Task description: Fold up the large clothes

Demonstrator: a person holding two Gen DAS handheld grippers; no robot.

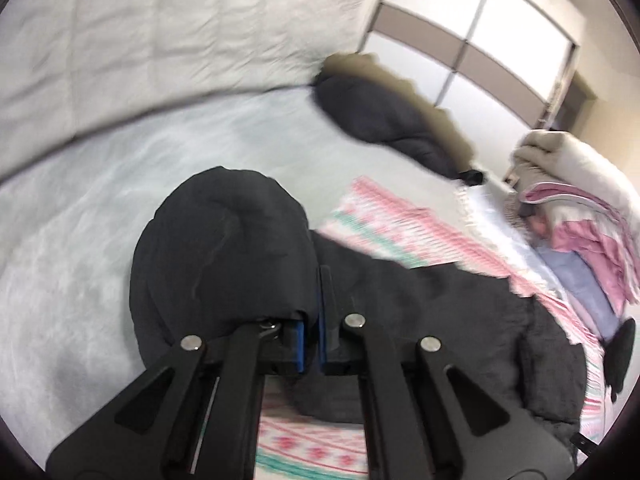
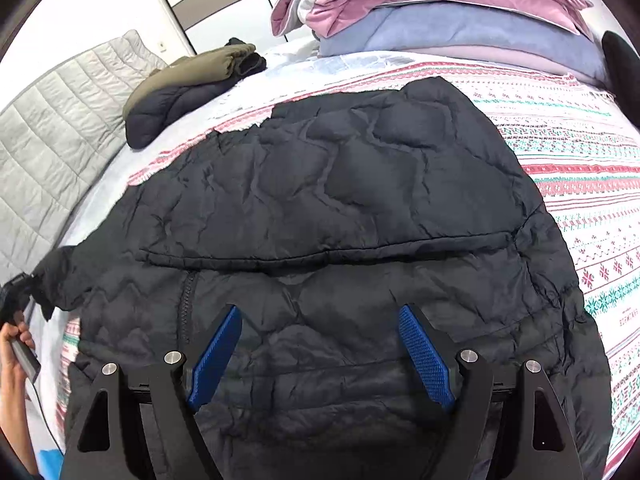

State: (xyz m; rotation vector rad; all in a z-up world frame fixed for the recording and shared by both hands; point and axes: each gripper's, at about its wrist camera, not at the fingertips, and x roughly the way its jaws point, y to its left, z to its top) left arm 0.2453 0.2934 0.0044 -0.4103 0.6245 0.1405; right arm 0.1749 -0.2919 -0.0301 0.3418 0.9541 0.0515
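The black quilted puffer jacket (image 2: 328,208) lies spread across the pink-and-teal patterned blanket (image 2: 592,184) on the bed, and both tools are on the case. Out at the jacket's left edge, the left gripper (image 1: 312,344) has its blue-padded jaws pressed nearly together, pinching a bunched fold of black fabric, likely a sleeve or side flap, which balloons up just ahead of its fingers. The left wrist view is smeared, so that arm looks to be on the move.

The right gripper (image 2: 320,356) hangs over the near part of the jacket, jaws spread wide, nothing between its blue pads (image 2: 424,356); whether they touch the fabric is hard to say.

The relation that counts: the jacket's body runs away from the right jaws toward the stack of pink and lavender folded bedding (image 2: 440,12), while the pinched piece sits off to the left. The left hand is nearer and already has hold, so my read is the sleeve gets carried rightward, across the body.

A folded olive-and-black jacket (image 2: 188,92) sits well apart, at the far left.
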